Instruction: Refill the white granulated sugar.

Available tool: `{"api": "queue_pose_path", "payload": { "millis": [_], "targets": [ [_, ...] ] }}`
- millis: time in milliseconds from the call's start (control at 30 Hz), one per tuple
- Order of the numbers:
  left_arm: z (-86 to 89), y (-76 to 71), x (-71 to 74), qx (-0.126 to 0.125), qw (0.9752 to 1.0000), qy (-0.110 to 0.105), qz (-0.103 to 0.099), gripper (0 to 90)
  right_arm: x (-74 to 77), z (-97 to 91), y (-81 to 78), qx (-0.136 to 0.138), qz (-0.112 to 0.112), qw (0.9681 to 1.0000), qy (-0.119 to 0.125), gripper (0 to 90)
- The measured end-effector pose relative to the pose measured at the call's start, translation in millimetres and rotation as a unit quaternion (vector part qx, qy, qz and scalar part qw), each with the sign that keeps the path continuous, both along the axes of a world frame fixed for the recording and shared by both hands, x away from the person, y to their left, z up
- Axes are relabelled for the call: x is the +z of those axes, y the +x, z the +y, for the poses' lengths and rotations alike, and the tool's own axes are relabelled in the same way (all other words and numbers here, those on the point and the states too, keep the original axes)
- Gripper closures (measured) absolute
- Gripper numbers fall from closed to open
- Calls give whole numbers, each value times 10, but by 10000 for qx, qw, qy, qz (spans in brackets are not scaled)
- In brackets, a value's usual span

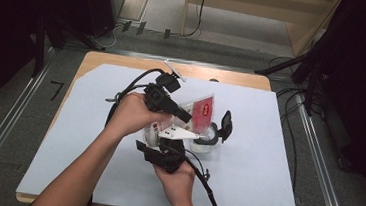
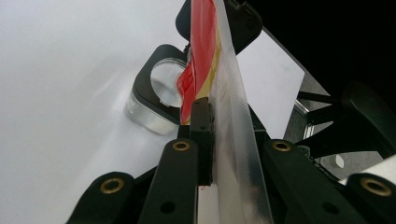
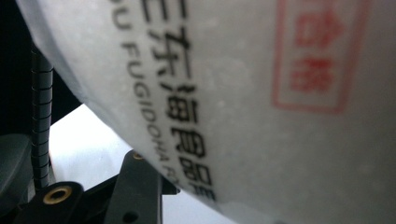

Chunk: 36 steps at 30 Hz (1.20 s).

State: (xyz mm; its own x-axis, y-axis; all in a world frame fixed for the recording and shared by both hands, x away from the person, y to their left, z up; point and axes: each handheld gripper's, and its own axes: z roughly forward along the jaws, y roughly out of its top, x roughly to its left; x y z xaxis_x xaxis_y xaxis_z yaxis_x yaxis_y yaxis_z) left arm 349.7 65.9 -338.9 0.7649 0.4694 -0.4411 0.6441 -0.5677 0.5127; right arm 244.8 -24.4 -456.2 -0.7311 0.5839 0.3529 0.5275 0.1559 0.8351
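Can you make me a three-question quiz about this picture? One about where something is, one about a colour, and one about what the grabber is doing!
1. Where is the clear container with the black lid?
A. On the white sheet, just past the hands
B. On the floor
C. At the sheet's left edge

2. What colour shows inside the clear plastic bag?
A. Blue
B. Red
C. Green

3. What is the left gripper doing?
A. Lying open on the table
B. Pinching the bag's edge
C. Holding a cup

Answers:
1 A, the high view shows it resting on the white sheet right beyond both grippers.
2 B, the left gripper view shows red inside the bag.
3 B, its jaws are closed on the bag's edge there.
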Motion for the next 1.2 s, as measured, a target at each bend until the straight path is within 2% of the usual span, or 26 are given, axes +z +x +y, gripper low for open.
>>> {"api": "queue_pose_path", "payload": {
  "millis": [233, 300, 567, 700, 800, 1000, 1200],
  "targets": [
    [-14, 5, 2, -16, 10000, -38, 6, 821, -2, -10, 8, -18, -9, 10000, 27, 594],
    [-15, -2, 6, -5, 10000, -32, -59, 820, -4, -5, 4, -31, -31, 10000, 53, 583],
    [-31, -25, 24, 53, 9999, -30, -131, 813, 4, -18, 8, -53, -32, 9999, 120, 603],
    [-15, -39, 41, 45, 9999, -7, -153, 813, 13, -1, -10, -2, -33, 9998, 172, 581],
    [-17, -43, 37, 102, 9997, 18, -212, 816, 13, 13, -8, 5, -71, 9999, 126, 575],
    [-11, -30, 29, 98, 9999, 1, -117, 817, 19, 14, -12, 20, -57, 10000, 50, 612],
    [-8, -7, 72, 52, 9998, 162, -99, 816, 48, 60, 0, 43, -15, 9999, 165, 611]
  ]
}}
